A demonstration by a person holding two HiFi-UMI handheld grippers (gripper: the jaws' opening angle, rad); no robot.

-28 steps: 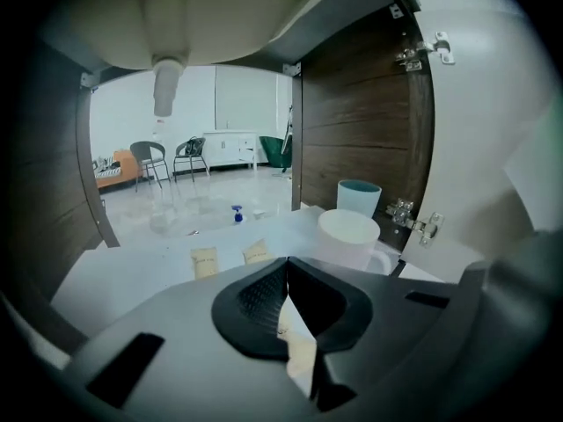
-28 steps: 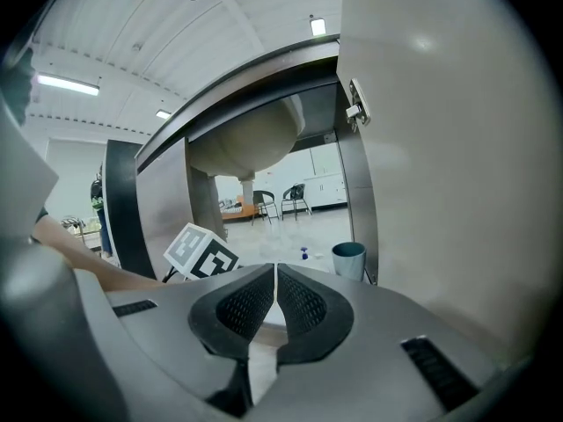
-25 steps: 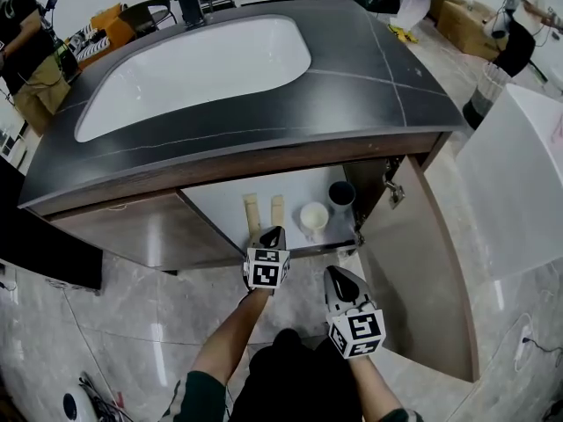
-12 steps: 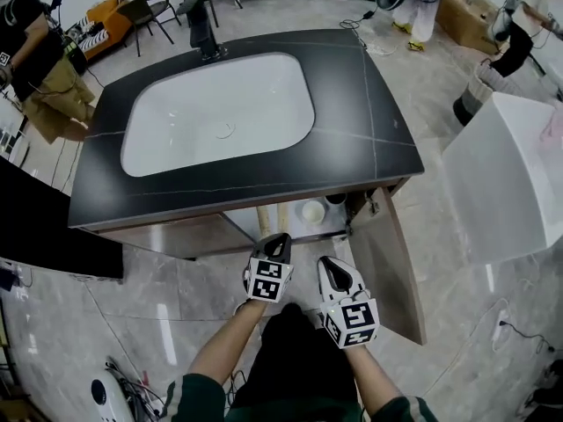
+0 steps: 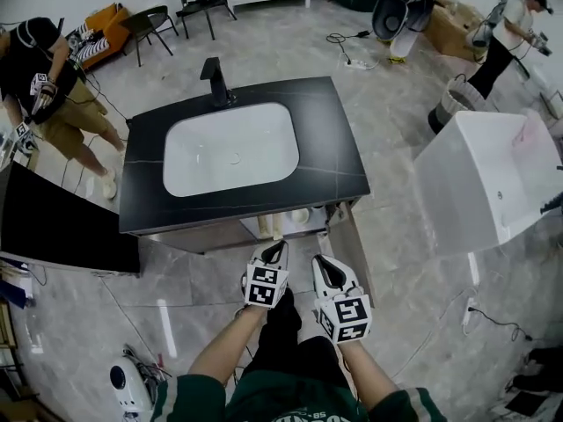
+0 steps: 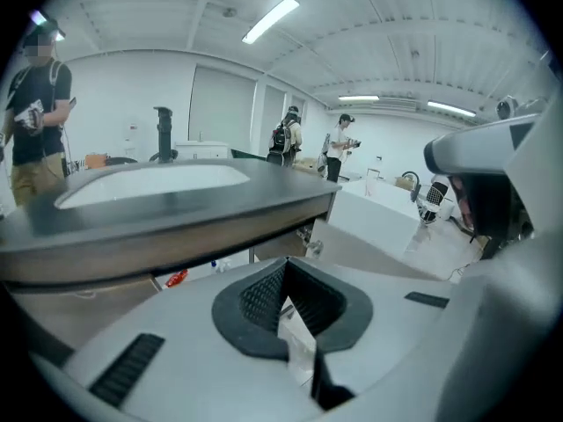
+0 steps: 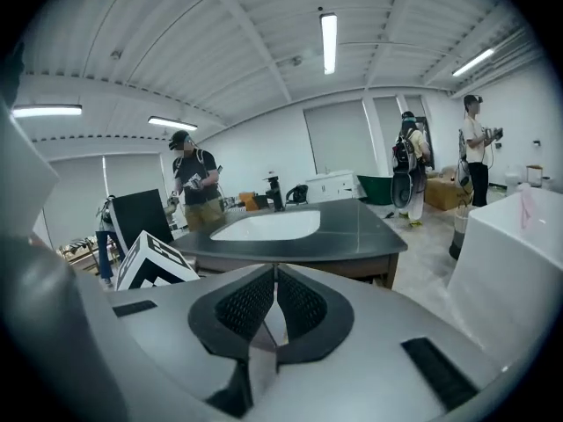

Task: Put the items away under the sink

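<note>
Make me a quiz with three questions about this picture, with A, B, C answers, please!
1. Where is the tap?
A. on the floor
B. at the far edge of the counter, behind the basin
C. inside the cupboard

2. What colour is the counter?
A. black
B. yellow
C. pink

3. How is the cupboard door?
A. shut
B. swung open
C. lying on the counter

Answers:
1 B: the tap stands on the back edge, beyond the basin.
2 A: the top is black around the white basin.
3 B: the door sticks out from the cupboard toward the person.
</note>
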